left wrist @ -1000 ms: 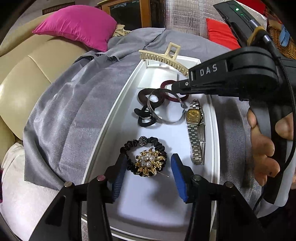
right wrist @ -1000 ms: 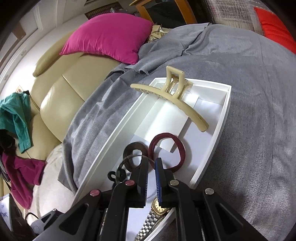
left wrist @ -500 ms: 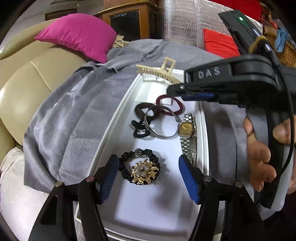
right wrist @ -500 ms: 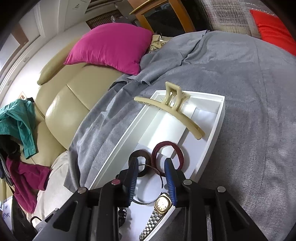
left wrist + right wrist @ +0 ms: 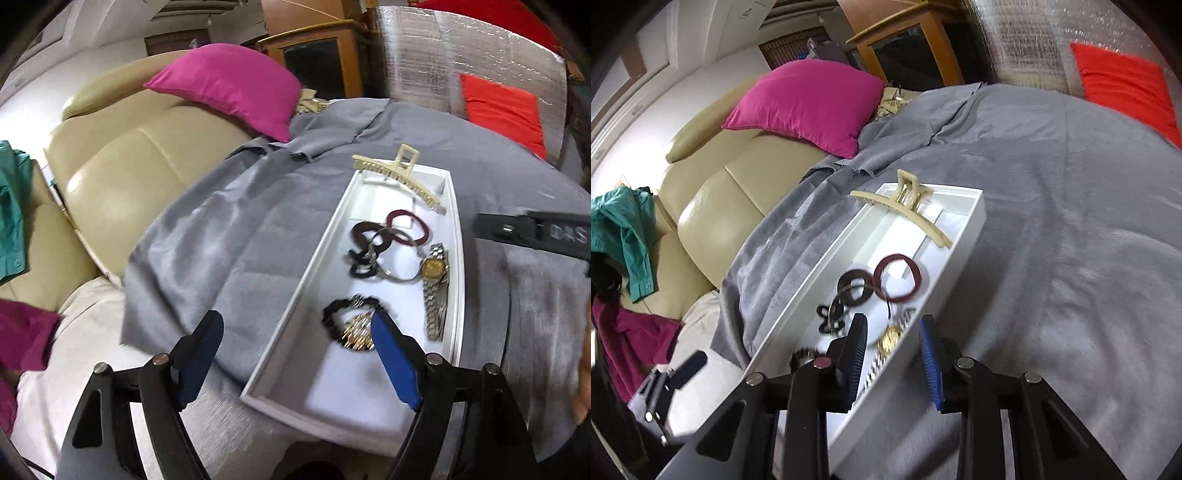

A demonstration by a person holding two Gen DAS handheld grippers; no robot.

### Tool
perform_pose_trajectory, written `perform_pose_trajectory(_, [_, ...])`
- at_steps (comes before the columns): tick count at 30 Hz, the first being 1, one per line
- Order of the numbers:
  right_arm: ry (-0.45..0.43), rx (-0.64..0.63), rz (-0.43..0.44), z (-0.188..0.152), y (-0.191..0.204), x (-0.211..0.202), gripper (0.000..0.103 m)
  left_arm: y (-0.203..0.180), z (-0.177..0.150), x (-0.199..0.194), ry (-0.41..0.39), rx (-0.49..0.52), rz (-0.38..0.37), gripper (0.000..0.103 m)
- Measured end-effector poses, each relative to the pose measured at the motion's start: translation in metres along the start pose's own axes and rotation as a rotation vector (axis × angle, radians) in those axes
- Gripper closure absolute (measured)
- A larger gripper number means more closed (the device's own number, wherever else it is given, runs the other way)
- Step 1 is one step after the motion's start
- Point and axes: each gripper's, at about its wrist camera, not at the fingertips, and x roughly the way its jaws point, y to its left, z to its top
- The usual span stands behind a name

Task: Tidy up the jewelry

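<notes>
From the left wrist camera, the left claw (image 5: pixel 297 354) hangs released, its blue pads wide apart and holding nothing. One pad sits over the grey cloth (image 5: pixel 236 236); the other overlaps the near part of the white tray (image 5: pixel 295 325). The tray lies lengthwise on the cloth. Nearest the claw in it are a black scrunchie (image 5: pixel 332 317) and a gold brooch (image 5: pixel 356 332), touching each other. To their right a watch (image 5: pixel 435 280) lies stretched along the tray's right wall. Beyond them a dark hair tie (image 5: pixel 362 236), a silver bangle (image 5: pixel 397 258) and a maroon hair tie (image 5: pixel 408 229) overlap in a loose cluster. A beige hair clip (image 5: pixel 397 175) rests across the far end of the tray. Part of the right claw's black body shows at the right edge, blurred. A pink cushion (image 5: pixel 232 83) leans on a cream sofa (image 5: pixel 122 177) behind the cloth.

From the right wrist camera, the right claw (image 5: pixel 895 363) is also released and empty, its pads set apart over the tray's (image 5: pixel 964 240) right wall. The watch (image 5: pixel 890 339) shows between the pads, below them. Farther on lie the maroon hair tie (image 5: pixel 897 277), the dark hair tie (image 5: pixel 855 286) and the bangle (image 5: pixel 886 314), partly hidden by a pad. The beige hair clip (image 5: pixel 905 206) spans the far end. A green garment (image 5: pixel 624 236) lies on the sofa (image 5: pixel 713 221) to the left, and a red cushion (image 5: pixel 1123 92) is at the far right.
</notes>
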Motion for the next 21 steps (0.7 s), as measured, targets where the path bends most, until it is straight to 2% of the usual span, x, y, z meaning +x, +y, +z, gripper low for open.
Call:
perform_pose_trajectory(3, [-0.019, -0.037, -0.044, -0.014, 0.008, -0.022, 0.071, 0.009, -0.002, -0.014, 0.009, -0.012, 0.054, 0.021])
perform_pose_trajectory(7, [-0.058, -0.113, -0.096, -0.036, 0.029, -0.06, 0.071, 0.021, -0.002, -0.043, -0.002, -0.044, 0.072, 0.02])
perform_pose_trajectory(9, [-0.076, -0.147, -0.122, -0.046, 0.038, -0.079, 0.064, 0.028, -0.002, -0.059, -0.014, -0.058, 0.078, 0.02])
perform_pose_trajectory(11, [-0.103, -0.178, -0.147, -0.054, 0.046, -0.099, 0.044, 0.031, -0.001, -0.076, -0.03, -0.061, 0.087, 0.02])
perform_pose_trajectory(15, [-0.139, -0.22, -0.169, -0.068, 0.065, -0.139, 0.042, 0.037, 0.0, -0.109, -0.069, -0.055, 0.105, 0.02])
perform_pose_trajectory(21, [-0.164, -0.212, -0.172, -0.08, 0.084, -0.187, 0.038, 0.045, 0.0, -0.158, -0.122, -0.049, 0.122, 0.019])
